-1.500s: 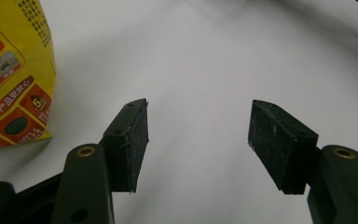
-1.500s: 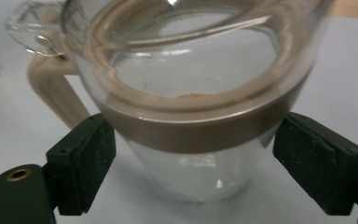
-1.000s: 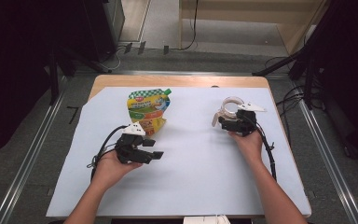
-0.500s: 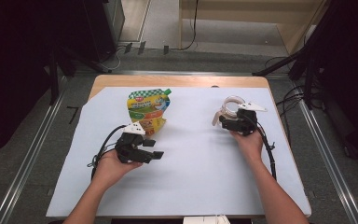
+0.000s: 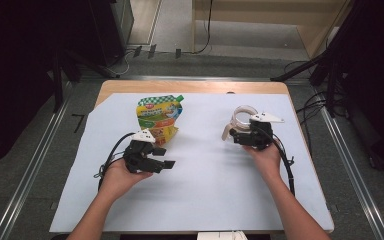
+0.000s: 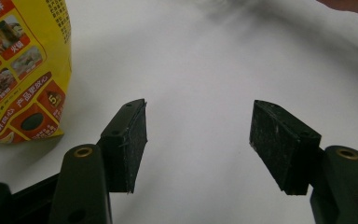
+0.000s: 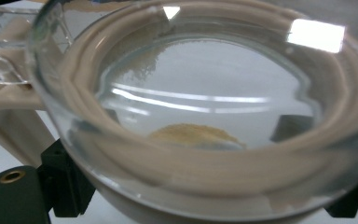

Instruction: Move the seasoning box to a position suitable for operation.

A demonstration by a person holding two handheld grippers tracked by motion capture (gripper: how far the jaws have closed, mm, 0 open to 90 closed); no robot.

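Observation:
A yellow and green printed pouch (image 5: 159, 116) lies flat on the white sheet at the back left; its lower corner (image 6: 18, 70) shows in the left gripper view. My left gripper (image 5: 164, 157) rests just in front of the pouch, apart from it. It is open (image 6: 200, 106), with bare sheet between its pads. On the right, my right gripper (image 5: 236, 136) is shut on a clear glass cup (image 5: 243, 116) in a beige holder. Close up, the cup (image 7: 205, 93) has a handle at upper left and a little tan powder at the bottom.
A white sheet (image 5: 205, 190) covers most of the wooden table (image 5: 195, 86). Metal rails run along the floor on both sides, and cables lie behind the table. A small white object (image 5: 220, 235) sits at the near edge.

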